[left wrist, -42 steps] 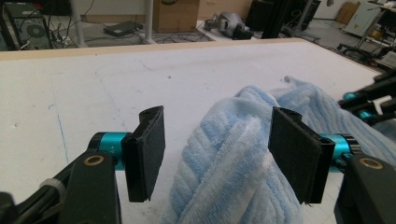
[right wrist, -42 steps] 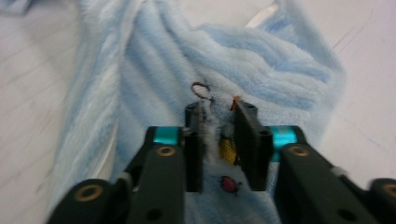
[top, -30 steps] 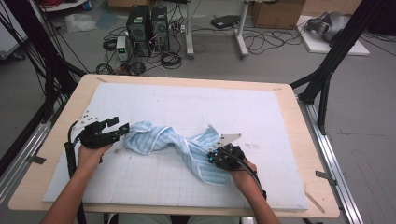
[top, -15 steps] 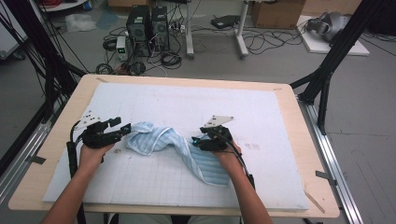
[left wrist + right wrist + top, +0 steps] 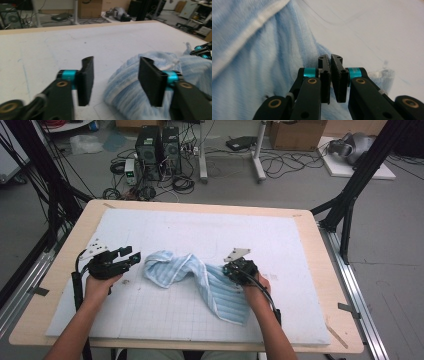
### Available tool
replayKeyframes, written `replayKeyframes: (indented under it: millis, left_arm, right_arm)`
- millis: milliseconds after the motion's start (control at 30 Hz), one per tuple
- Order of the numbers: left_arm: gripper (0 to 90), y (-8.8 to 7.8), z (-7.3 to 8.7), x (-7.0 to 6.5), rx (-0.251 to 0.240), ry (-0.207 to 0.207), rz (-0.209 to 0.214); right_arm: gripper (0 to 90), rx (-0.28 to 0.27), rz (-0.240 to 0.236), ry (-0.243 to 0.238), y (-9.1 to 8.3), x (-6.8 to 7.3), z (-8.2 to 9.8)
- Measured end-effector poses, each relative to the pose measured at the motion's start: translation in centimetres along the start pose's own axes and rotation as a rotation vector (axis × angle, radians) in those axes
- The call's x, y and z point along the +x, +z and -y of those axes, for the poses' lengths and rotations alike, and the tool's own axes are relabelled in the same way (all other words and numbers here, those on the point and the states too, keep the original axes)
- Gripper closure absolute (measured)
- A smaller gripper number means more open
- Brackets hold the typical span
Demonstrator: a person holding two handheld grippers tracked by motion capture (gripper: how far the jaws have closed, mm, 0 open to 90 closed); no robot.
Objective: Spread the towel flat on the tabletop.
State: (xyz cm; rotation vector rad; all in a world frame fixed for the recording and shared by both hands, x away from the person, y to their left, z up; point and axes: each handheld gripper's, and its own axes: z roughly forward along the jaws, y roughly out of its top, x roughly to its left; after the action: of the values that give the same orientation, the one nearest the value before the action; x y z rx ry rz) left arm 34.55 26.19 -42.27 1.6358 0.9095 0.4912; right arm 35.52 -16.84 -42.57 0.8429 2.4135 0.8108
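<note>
A light blue striped towel (image 5: pixel 212 287) lies bunched and twisted across the white gridded mat (image 5: pixel 200 227). My left gripper (image 5: pixel 134 258) sits at the towel's left end. Its jaws (image 5: pixel 117 63) have just been closing and stand open, with the towel's bunched end (image 5: pixel 125 90) lying between them and the pads not pressing on it. My right gripper (image 5: pixel 231 270) rests at the towel's right edge near the mat's middle. In the right gripper view its jaws (image 5: pixel 330 58) are shut, pinching the towel's edge (image 5: pixel 262 50).
The mat covers most of a wooden table (image 5: pixel 80 222). Bare mat stretches behind the towel and to the right of it. Past the far edge, computers (image 5: pixel 155 142), cables and boxes stand on the floor. Black frame legs (image 5: pixel 350 195) rise at the right.
My right gripper lifted off the towel's lower part, opened, moved away from me and slightly right, then shut at the towel's edge. My left gripper stayed put and its jaws narrowed.
</note>
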Motion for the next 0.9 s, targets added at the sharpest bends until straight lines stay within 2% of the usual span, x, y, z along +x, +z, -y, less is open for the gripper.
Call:
replayKeyframes:
  millis: [67,100,133,167,200,233,300,367,400,433,467,533,567,600,633,667,700,733,767,800,833,867,900]
  left_arm:
    - [52.5,0.2,0.0,-0.1,0.005,-0.008,0.001]
    - [52.5,0.2,0.0,-0.2,0.010,-0.011,-0.002]
    - [48.7,0.3,0.0,-0.2,0.011,-0.016,-0.002]
    - [48.7,0.3,0.0,-0.2,0.008,-0.019,-0.003]
    - [47.2,0.3,0.0,-0.1,0.006,-0.023,-0.016]
    - [46.8,0.3,0.0,-0.1,0.006,-0.023,-0.016]
    - [46.7,0.2,0.0,0.0,0.004,-0.025,-0.020]
    - [46.2,0.2,0.0,0.0,0.001,-0.023,-0.021]
    - [46.0,0.2,0.0,0.0,0.002,-0.022,-0.020]
    - [46.0,0.2,0.0,0.0,0.004,-0.023,-0.020]
    - [45.6,0.2,0.1,0.0,0.011,-0.024,-0.019]
    - [45.6,0.3,0.1,-0.1,0.015,-0.022,-0.012]
    - [46.1,0.4,0.1,-0.2,0.016,-0.018,-0.009]
    - [46.1,0.4,0.1,-0.3,0.018,-0.015,-0.001]
    - [48.9,0.4,0.1,-0.4,0.015,0.000,0.003]
    - [49.2,0.4,0.1,-0.4,0.015,0.000,0.003]
    - [49.2,0.4,0.1,-0.4,0.012,0.006,0.002]
    - [49.5,0.3,0.0,-0.5,0.009,0.011,0.000]
    - [48.9,0.3,-0.1,-0.5,0.004,0.009,0.001]
    - [48.5,0.3,-0.1,-0.6,0.000,0.007,0.001]
    - [47.7,0.3,-0.1,-0.6,-0.002,0.004,0.002]
    - [47.7,0.4,-0.1,-0.6,-0.003,0.000,0.003]
    - [46.8,0.4,-0.1,-0.7,0.000,-0.002,0.002]
  right_arm:
    - [84.3,0.012,0.022,0.056,-0.7,-0.9,1.6]
    - [84.3,0.012,0.022,0.056,-0.7,-0.9,1.6]
    - [74.3,0.014,0.026,0.103,-1.0,-1.5,2.2]
    - [74.3,0.014,0.026,0.103,-1.0,-1.5,2.2]
    - [67.3,-0.034,0.017,0.133,-1.2,-1.9,2.2]
    - [67.3,-0.034,0.017,0.133,-1.2,-1.9,2.2]
    - [62.4,-0.096,-0.004,0.145,-1.2,-1.9,1.5]
    - [60.3,-0.153,-0.048,0.151,-0.9,-1.7,0.4]
    - [57.7,-0.192,-0.082,0.149,-0.1,-1.5,-0.9]
    - [57.7,-0.192,-0.082,0.149,-0.1,-1.5,-0.9]
    - [54.8,-0.185,-0.100,0.134,1.1,-1.2,-2.2]
    - [54.8,-0.180,-0.100,0.126,1.7,-1.0,-2.8]
    - [55.4,-0.130,-0.101,0.123,3.0,-0.6,-3.8]
    - [55.4,-0.130,-0.101,0.123,3.0,-0.6,-3.8]
    - [58.9,-0.083,-0.141,0.150,4.3,-0.5,-4.0]
    - [58.9,-0.083,-0.141,0.150,4.3,-0.5,-4.0]
    - [62.5,-0.053,-0.161,0.162,4.8,-0.5,-3.9]
    - [71.2,-0.034,-0.186,0.165,5.1,-0.4,-3.7]
    - [83.7,-0.044,-0.236,0.136,4.9,-0.1,-3.4]
    - [85.3,-0.041,-0.248,0.112,4.7,0.0,-3.3]
    - [85.8,-0.041,-0.274,0.108,4.4,0.0,-3.2]
    - [85.8,-0.041,-0.274,0.108,4.4,0.0,-3.2]
    - [85.8,-0.042,-0.305,0.101,4.1,0.1,-3.1]
